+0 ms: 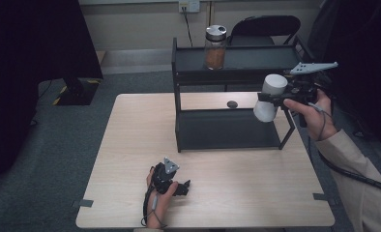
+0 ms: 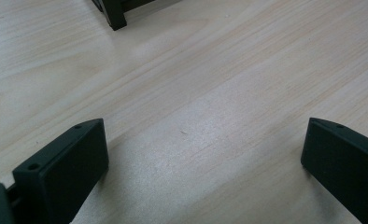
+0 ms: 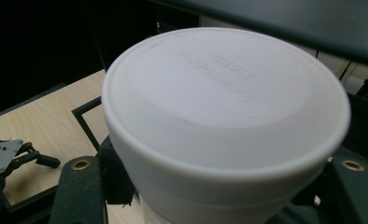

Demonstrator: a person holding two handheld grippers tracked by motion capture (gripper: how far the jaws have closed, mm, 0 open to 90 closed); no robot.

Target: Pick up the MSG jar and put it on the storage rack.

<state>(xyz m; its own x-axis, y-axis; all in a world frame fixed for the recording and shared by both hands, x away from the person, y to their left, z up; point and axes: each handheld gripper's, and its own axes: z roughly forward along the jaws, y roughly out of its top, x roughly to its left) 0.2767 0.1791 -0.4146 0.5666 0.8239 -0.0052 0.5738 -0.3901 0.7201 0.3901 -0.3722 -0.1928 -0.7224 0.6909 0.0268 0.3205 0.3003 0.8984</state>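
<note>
High view: the right gripper (image 1: 275,100) clamps a white bottle (image 1: 271,96) in the air beside the black shelf rack (image 1: 227,130); the left gripper (image 1: 179,186) rests on the table (image 1: 130,145), jaws apart.

Black tools (image 1: 271,101) bear grey three-cornered plates, brass screws, cables; beige sleeve (image 1: 358,169).

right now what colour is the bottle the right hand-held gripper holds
White bottle, clearest in the right gripper view.
</note>
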